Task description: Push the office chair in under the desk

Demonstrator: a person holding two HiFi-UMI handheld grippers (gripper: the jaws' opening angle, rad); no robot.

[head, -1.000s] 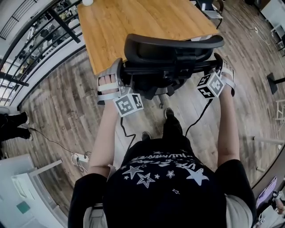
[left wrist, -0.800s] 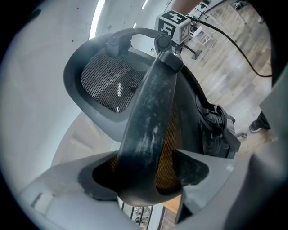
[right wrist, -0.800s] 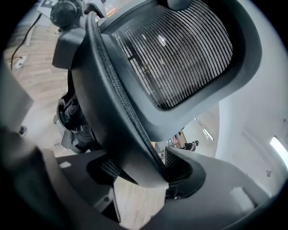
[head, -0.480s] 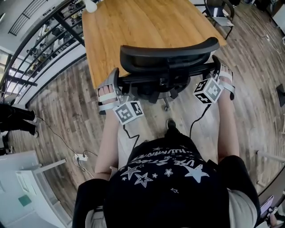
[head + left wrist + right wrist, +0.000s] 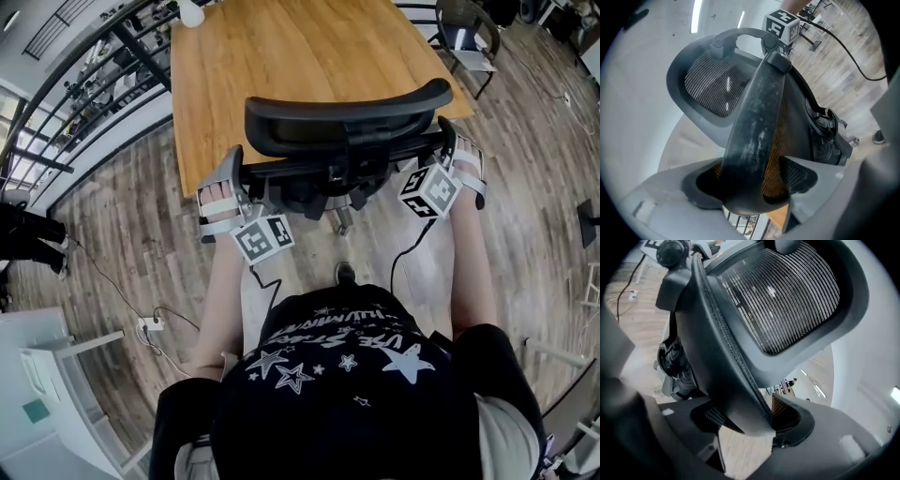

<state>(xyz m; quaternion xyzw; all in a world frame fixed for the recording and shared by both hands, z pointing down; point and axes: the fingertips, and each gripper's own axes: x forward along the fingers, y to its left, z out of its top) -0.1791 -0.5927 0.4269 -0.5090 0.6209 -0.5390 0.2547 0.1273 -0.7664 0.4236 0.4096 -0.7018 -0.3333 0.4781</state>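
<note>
A black office chair (image 5: 342, 141) with a mesh back stands at the near edge of the wooden desk (image 5: 291, 56); its seat is hidden below. My left gripper (image 5: 242, 178) is shut on the left rim of the chair back (image 5: 754, 122), which fills the space between the pads. My right gripper (image 5: 446, 150) is shut on the right rim of the chair back (image 5: 726, 376). The headrest (image 5: 787, 301) shows above the right jaws.
Wood plank floor (image 5: 141, 225) surrounds the desk. A black railing (image 5: 84, 84) runs along the left. A second chair (image 5: 464, 28) stands at the desk's far right. A power strip and cables (image 5: 150, 323) lie on the floor at the left.
The chair has rolled forward toward the desk, with both grippers still clamped on its back. The person has stepped after it.
</note>
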